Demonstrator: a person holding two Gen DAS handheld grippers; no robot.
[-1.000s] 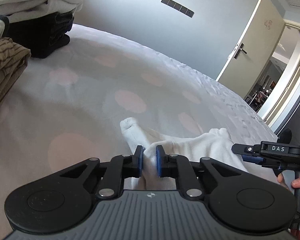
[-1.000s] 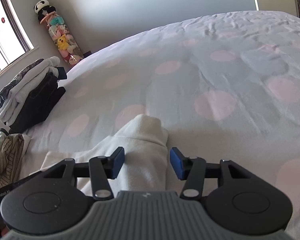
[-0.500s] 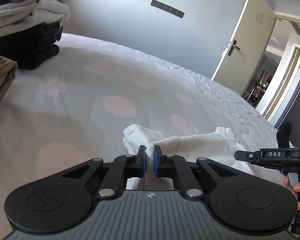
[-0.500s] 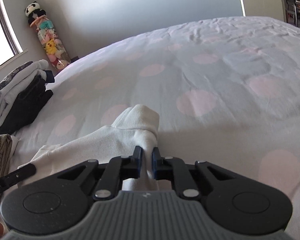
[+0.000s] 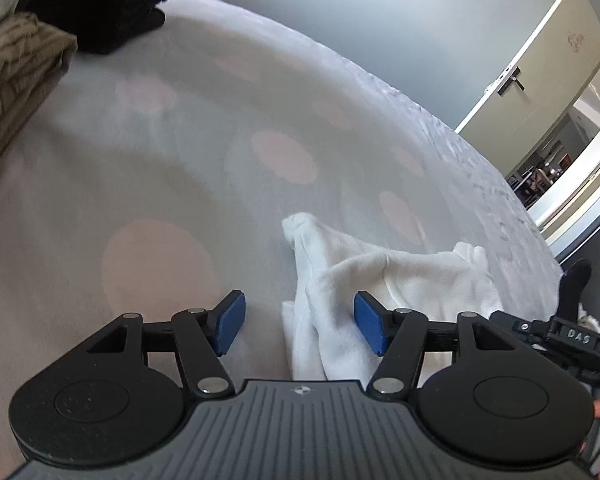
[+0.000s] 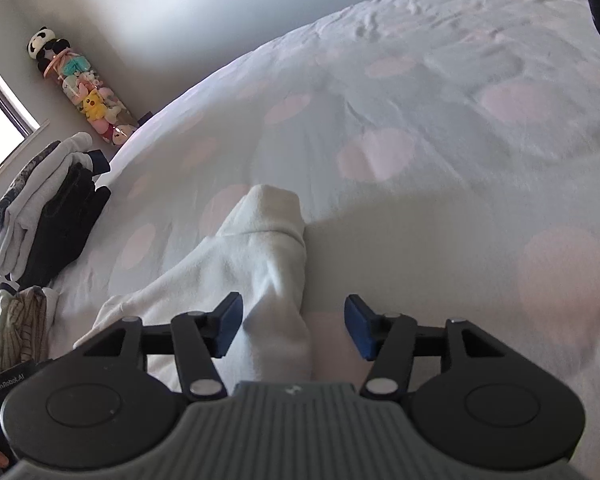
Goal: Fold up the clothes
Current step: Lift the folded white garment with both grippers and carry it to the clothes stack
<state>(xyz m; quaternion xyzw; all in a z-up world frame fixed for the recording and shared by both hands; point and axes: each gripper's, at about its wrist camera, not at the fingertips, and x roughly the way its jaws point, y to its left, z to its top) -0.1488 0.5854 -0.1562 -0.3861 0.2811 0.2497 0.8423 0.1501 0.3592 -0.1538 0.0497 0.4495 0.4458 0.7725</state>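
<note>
Two grippers are hanging low over a bed [image 5: 148,168] covered in a pale sheet with pink dots. The left gripper [image 5: 300,328] is holding its blue fingers [image 5: 230,322] spread wide, gripping nothing; a bunched end of the white garment [image 5: 380,280] is lying on the sheet between them, nearer the right-hand finger, and whether it is touching that finger is unclear. The right gripper [image 6: 294,328] is likewise standing wide open, its fingers [image 6: 358,332] straddling another ridge of the same white garment [image 6: 260,264], which is running forward to a rounded folded tip on the sheet. The garment is lying crumpled near the bed's front edge, stretching between the two grippers. Toward the bed's left side, a stack of folded clothes [image 6: 40,216] in white, grey and black is sitting on the sheet, with a brown striped piece [image 5: 16,76] lying just in front of it. A column of plush toys [image 6: 84,92] is standing against the far wall.
</note>
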